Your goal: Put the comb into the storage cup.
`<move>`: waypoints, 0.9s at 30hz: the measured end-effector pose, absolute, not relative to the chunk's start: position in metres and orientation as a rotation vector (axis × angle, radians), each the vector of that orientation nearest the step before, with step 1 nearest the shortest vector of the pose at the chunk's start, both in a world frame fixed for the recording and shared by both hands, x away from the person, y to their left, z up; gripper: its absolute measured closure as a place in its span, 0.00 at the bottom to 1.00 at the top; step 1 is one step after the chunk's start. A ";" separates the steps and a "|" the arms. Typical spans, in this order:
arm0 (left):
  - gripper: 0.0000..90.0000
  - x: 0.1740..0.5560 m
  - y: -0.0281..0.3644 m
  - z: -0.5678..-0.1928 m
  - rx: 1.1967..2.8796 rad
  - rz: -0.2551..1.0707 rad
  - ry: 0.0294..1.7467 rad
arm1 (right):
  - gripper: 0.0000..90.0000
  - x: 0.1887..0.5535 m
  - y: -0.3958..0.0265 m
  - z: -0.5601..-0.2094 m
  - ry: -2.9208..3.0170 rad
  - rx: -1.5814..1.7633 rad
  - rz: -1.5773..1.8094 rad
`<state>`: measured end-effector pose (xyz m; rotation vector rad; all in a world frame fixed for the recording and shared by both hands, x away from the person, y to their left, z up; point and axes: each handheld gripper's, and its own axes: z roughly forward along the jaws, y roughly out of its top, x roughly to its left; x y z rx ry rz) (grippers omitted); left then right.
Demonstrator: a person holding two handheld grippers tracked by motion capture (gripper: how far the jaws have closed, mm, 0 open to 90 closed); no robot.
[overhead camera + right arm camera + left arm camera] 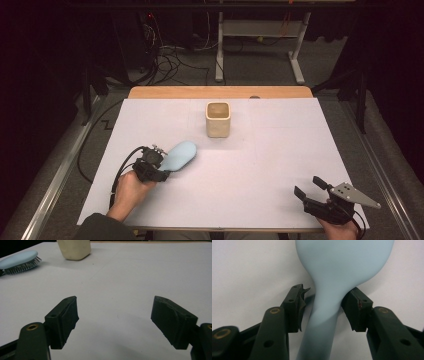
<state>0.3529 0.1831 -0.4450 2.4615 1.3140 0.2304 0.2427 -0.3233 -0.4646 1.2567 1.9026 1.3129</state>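
A light blue hairbrush [181, 154] lies bristles down on the white table top [260, 165], left of centre. My left gripper [165, 168] reaches it from the lower left, jaws on either side of the narrow neck of the handle. In the left gripper view the brush [344, 262] runs up between the jaws of that gripper [325, 302]; the right pad touches the neck, while a thin gap stays at the left pad. My right gripper [310, 187] rests open near the front right corner with nothing between its jaws [115, 320]. From there the brush [17, 260] shows its bristles at the far left.
A cream square cup [218, 120] stands upright near the back middle of the table, also seen in the right gripper view [73, 248]. A wooden strip [220, 92] borders the far edge. Beyond it are dark floor, cables and a desk frame [260, 45].
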 end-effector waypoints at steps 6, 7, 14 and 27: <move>0.67 0.354 0.181 -0.444 2.478 0.214 1.289 | 0.25 0.242 -0.323 -0.464 1.906 1.250 1.313; 0.69 0.353 0.180 -0.444 2.482 0.215 1.282 | 0.25 0.243 -0.323 -0.465 1.908 1.247 1.312; 0.76 0.353 0.177 -0.444 2.498 0.222 1.266 | 0.25 0.243 -0.322 -0.465 1.910 1.243 1.311; 0.77 0.348 0.173 -0.443 2.512 0.276 1.225 | 0.26 0.243 -0.322 -0.465 1.915 1.241 1.307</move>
